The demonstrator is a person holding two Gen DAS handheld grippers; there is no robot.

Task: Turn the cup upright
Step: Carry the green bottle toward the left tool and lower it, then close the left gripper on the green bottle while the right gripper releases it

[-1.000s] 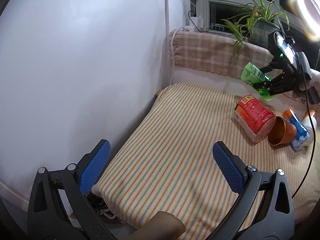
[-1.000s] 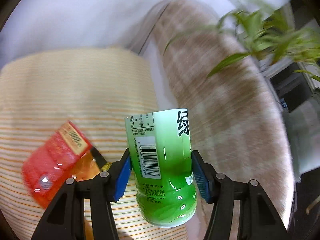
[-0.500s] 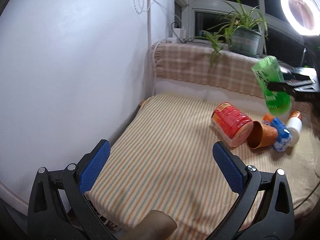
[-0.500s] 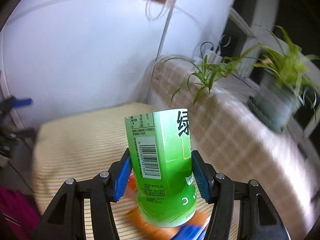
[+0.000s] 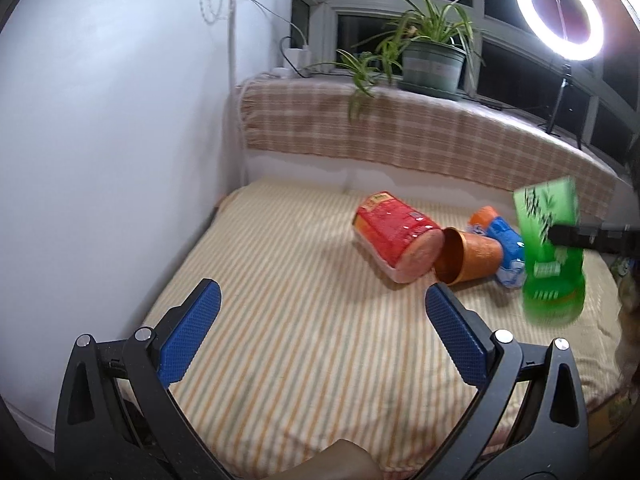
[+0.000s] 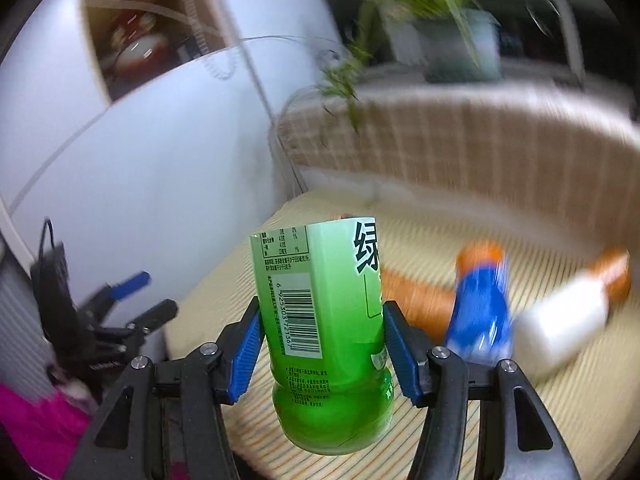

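The right tool (image 6: 322, 344) is clamped on a green cup (image 6: 326, 332), a cut-off drink bottle with its label intact; both blue pads press its sides at mid-height. It hangs in the air above the striped bed (image 5: 288, 320), open cut edge up and rounded base down, tilted only slightly in the left wrist view. So the flip itself looks mostly done; what is left, by my reading, is to lower it, stand it on the cloth and let go. The soft bedding may let the base rock. The left tool (image 5: 318, 330) is spread wide and holds nothing, low over the near edge of the bed. On the cup a large green Chinese character "绿" can be read, beside a nutrition table too small to read and a barcode, digits roughly 6 925303 721367. Beyond lie a red cup (image 5: 396, 246), an orange cup (image 5: 468, 256) and a blue bottle (image 5: 506, 248), all on their sides and touching in a row; their print is illegible. A white bottle (image 6: 560, 316) lies blurred further right.
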